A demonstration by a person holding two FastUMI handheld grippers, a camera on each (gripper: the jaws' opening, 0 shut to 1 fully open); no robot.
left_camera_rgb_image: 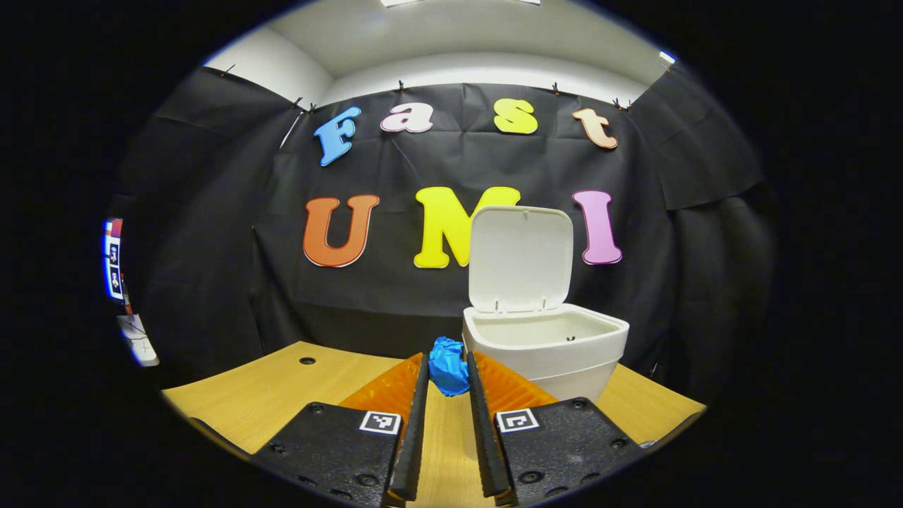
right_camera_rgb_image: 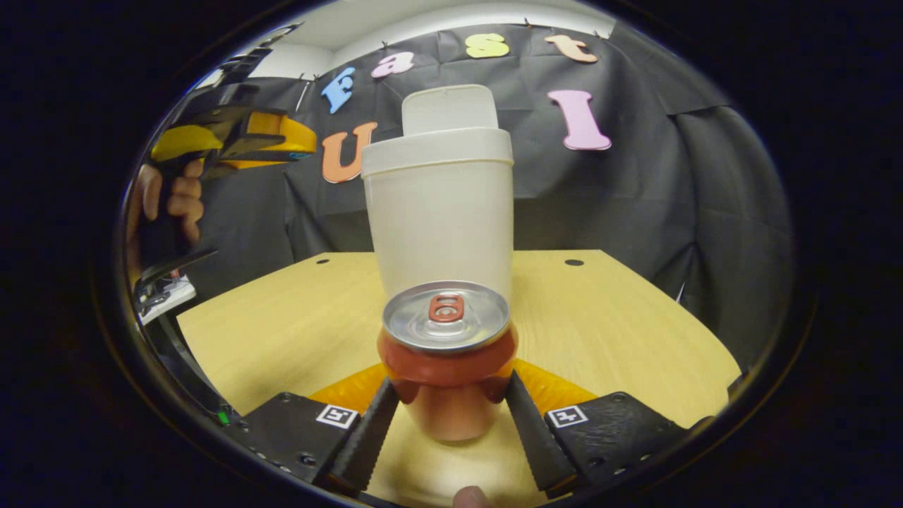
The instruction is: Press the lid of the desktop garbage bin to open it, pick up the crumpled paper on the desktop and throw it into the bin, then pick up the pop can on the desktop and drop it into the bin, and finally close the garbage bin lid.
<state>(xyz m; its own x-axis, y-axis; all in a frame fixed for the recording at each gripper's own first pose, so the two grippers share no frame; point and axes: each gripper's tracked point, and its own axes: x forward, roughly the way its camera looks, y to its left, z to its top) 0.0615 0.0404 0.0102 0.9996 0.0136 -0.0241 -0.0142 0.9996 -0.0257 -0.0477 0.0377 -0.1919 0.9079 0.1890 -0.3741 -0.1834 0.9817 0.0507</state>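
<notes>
Left gripper (left_camera_rgb_image: 447, 372): my two fingers are closed on the crumpled paper (left_camera_rgb_image: 449, 365), a blue wad pinched at the fingertips and held above the wooden desktop (left_camera_rgb_image: 282, 395). In the left gripper view the paper sits just beside the near left rim of the garbage bin (left_camera_rgb_image: 557, 353), not over its opening. The bin is white; its lid (left_camera_rgb_image: 520, 257) stands upright on the rear hinge and the inside that I can see looks bare. Right gripper (right_camera_rgb_image: 447, 395): my fingers sit on either side of the pop can (right_camera_rgb_image: 446, 353), which stands upright with its silver top and red pull tab facing the camera. Both fingers appear to touch the can's sides near its lower half; I cannot tell whether the can's base is on the desktop (right_camera_rgb_image: 600, 317) or lifted. In the right gripper view the bin (right_camera_rgb_image: 439, 212) rises directly behind the can, lid (right_camera_rgb_image: 450, 107) raised. The other gripper (right_camera_rgb_image: 233, 137), held by a hand (right_camera_rgb_image: 173, 201), shows high at the left.
</notes>
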